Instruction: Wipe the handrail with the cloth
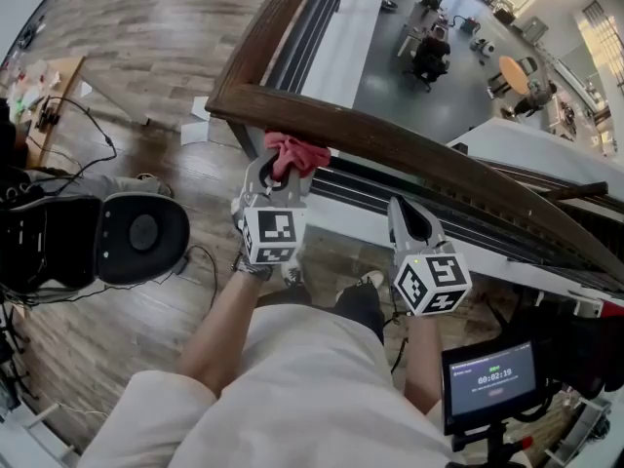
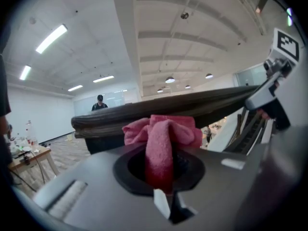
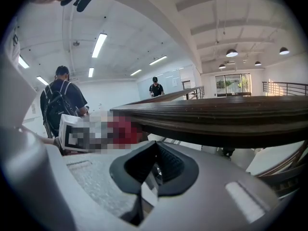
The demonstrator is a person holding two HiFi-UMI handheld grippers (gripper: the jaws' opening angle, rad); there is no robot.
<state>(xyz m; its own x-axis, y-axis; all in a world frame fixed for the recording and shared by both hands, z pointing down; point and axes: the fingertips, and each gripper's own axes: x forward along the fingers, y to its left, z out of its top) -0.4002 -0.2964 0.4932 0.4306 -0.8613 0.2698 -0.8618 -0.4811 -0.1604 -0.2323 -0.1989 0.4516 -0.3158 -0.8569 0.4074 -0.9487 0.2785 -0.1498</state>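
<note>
Two grippers in the head view: left gripper (image 1: 283, 169) at 11 o'clock, right gripper (image 1: 405, 213) at 3 o'clock. One cloth (image 1: 295, 151). One handrail (image 1: 419, 154). One screen (image 1: 490, 378) at 4 o'clock. One round table (image 1: 514, 71) at 2 o'clock. Two bystanders in the right gripper view, at 9 o'clock (image 3: 62, 100) and 12 o'clock (image 3: 155, 86).

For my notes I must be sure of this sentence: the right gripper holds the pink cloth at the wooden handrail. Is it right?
Not quite: the gripper is wrong. The left gripper holds the pink cloth at the wooden handrail. The left gripper view shows the cloth between its fingers. The right gripper has its fingers together on nothing.
</note>
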